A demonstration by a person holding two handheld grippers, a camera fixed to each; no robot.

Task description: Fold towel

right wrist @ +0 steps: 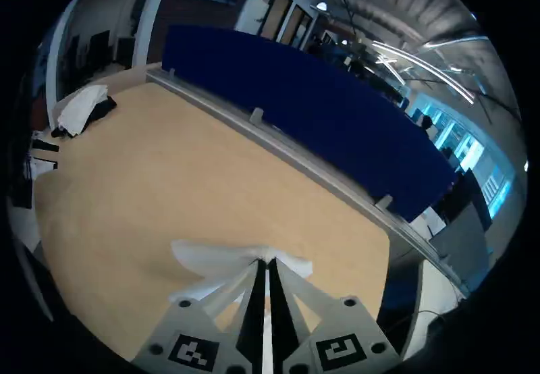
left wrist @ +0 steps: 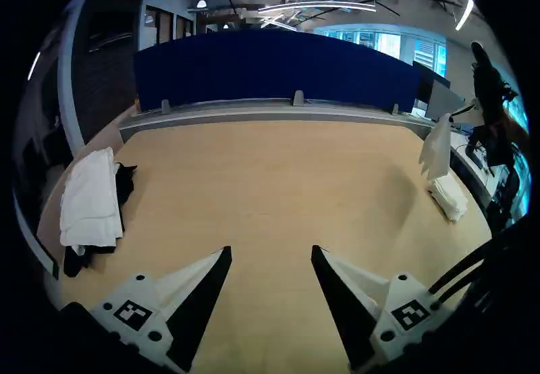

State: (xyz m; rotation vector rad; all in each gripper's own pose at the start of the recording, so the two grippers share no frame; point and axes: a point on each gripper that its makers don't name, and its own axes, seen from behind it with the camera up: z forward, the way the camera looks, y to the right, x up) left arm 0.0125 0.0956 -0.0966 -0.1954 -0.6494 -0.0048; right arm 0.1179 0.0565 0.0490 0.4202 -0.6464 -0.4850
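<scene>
While both grippers hang over it, surface (left wrist: 283, 171): a broad pale wood top running wide across the left gripper view and stretching off to the far corner in the right gripper view (right wrist: 155, 171).
Divider (left wrist: 270, 70): a dark blue screen standing upright along the far edge of the surface on grey feet, and it slants across the right gripper view (right wrist: 324, 111).
White pile (left wrist: 88, 198): there it is at the surface's left edge, white cloth heaped on top of a black cloth (left wrist: 125, 181) that pokes out beside and below it; in the right gripper view it sits small in the far corner (right wrist: 81, 107), well apart from the action.
Towel (right wrist: 209, 256): white and off the surface, bunched at the right gripper's tips and spreading out to both sides of them; from the left gripper view it hangs upright at the surface's right edge (left wrist: 437, 148).
Folded stack (left wrist: 451, 198): a small white bundle lying flat just below the hanging towel, near the right edge.
Left gripper (left wrist: 271, 248): fingers spread wide with nothing between them, bare wood showing in the gap, well apart from the towel.
Right gripper (right wrist: 266, 261): fingers pinched together on the towel, a thin strip of white caught between them.
</scene>
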